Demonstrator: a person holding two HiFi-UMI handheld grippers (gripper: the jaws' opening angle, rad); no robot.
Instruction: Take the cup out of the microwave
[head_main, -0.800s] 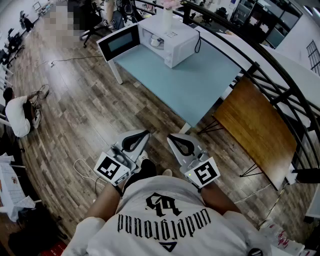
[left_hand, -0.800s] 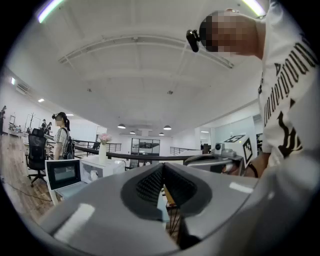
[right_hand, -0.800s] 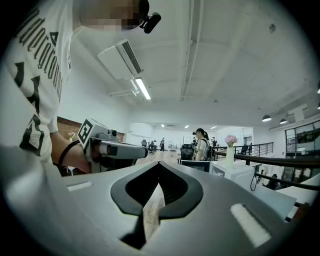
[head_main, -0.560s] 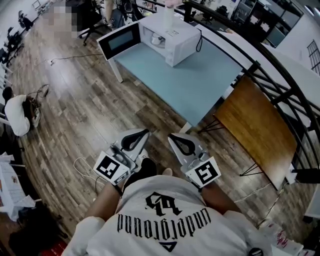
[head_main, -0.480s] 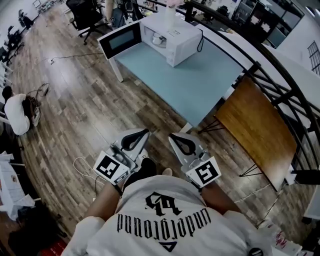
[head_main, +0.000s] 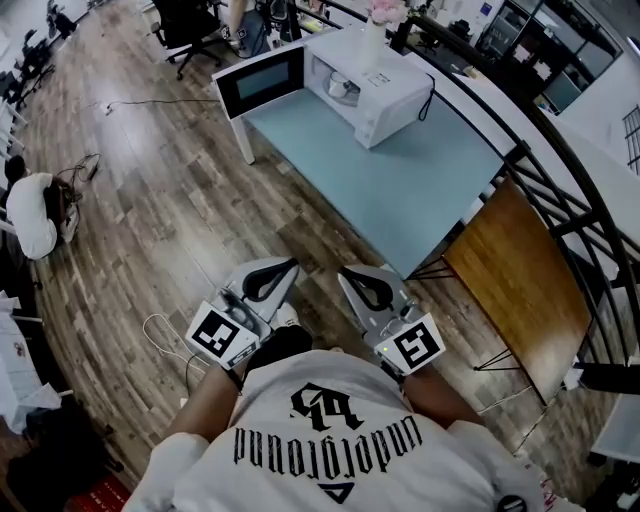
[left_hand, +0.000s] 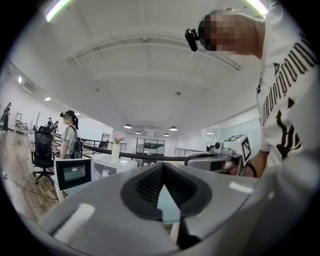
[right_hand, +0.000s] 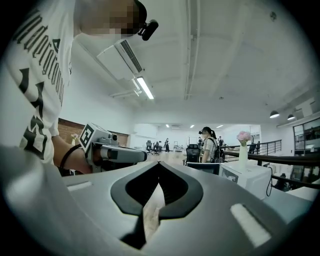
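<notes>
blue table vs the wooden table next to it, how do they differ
Colour: the blue table has a pale blue top, the wooden table a brown grained one. Load: the blue table carries the white microwave, its door open; no appliance stands on the wooden table. Size: the blue table looks larger in the head view. Both have rectangular tops and stand side by side on the wood floor.

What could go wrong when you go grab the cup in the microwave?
A flower vase stands on the microwave; a bump could tip it.
The door is swung wide open; an arm might knock it.
The left gripper and right gripper are shut and must open before reaching the cup.
</notes>
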